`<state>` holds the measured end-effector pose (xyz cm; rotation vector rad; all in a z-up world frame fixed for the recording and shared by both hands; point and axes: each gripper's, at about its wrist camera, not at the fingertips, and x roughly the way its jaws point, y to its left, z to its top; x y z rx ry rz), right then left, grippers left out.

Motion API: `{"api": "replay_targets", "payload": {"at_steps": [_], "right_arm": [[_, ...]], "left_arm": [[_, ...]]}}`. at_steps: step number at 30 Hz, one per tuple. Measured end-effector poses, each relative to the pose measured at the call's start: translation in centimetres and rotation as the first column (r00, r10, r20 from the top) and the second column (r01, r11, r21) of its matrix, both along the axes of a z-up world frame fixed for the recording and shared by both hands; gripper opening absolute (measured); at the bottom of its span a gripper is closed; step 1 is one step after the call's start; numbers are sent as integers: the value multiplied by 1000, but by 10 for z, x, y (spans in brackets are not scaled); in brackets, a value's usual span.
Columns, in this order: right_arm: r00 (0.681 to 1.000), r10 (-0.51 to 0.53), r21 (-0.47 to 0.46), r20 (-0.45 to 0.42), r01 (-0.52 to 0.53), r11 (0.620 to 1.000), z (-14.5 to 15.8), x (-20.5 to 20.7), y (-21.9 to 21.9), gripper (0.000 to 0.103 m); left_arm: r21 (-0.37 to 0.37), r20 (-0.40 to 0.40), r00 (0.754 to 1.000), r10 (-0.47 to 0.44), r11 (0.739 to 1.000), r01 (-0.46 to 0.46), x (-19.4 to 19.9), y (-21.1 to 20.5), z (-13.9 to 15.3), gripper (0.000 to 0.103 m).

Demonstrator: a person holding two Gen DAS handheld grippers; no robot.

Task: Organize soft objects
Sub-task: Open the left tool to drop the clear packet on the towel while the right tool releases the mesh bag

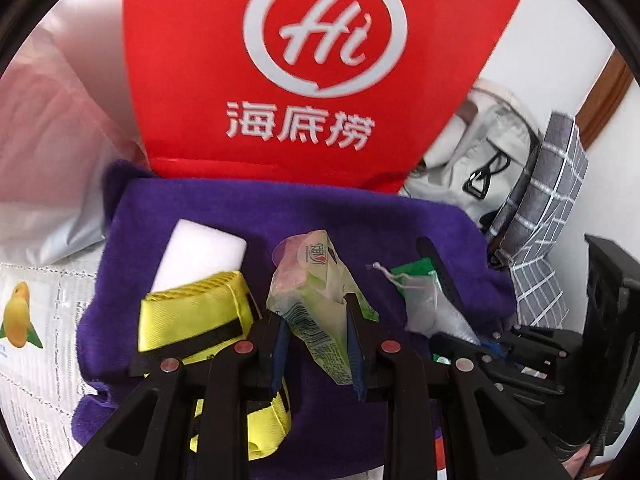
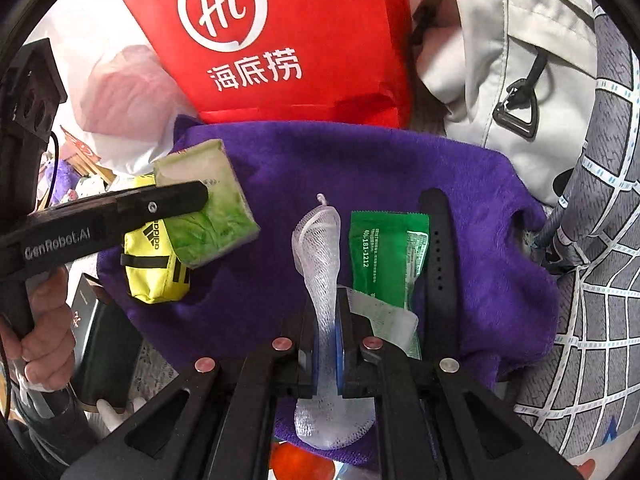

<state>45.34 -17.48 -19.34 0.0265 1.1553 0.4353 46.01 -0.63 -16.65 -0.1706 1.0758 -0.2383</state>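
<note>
My left tool (image 1: 316,332) clamps a tissue pack (image 1: 316,300), frame centre. My right tool (image 2: 328,344) clamps a mesh pouch (image 2: 320,256) over the purple towel (image 2: 360,168), lower centre.

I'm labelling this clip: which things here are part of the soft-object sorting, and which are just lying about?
In the job: tissue pack in the left gripper; mesh pouch in the right gripper; yellow pouch; white sponge; purple towel.

Lying about: red bag; backpack; black strap; green sachet.
</note>
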Motion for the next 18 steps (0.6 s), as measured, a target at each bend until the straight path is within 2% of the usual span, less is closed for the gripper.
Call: {"api": "replay_targets", "payload": {"at_steps": [5,8,10,12,13,16,18], "right_arm": [[1000,5,-45,31,-3,999,1,1,6,9],[999,9,-52,32,-8,999,0,1,10,19],[999,4,-53,39,-2,999,1,1,10,34],[999,-1,-57,53,4,998,4,2,8,46],[998,-4,-67,68,8,998,6,2,8,48],[996,-16,-81,89,23,996,12,1,3,56],[994,-25,-74,106,33,997,17,-1,0,61]], "left_arm": [[30,-26,1000,-18,999,19,2,-10,-8,25],[43,-26,999,-28,999,29,2,-12,-9,25],[45,-25,999,-29,999,30,1,-13,-9,27],[51,-25,999,-31,998,33,1,-14,-9,27],[56,-21,999,-30,998,31,1,-14,-8,27],[58,-4,1000,-24,998,24,0,-13,-3,38],[56,12,1000,-17,998,16,-2,-9,3,52]]}}
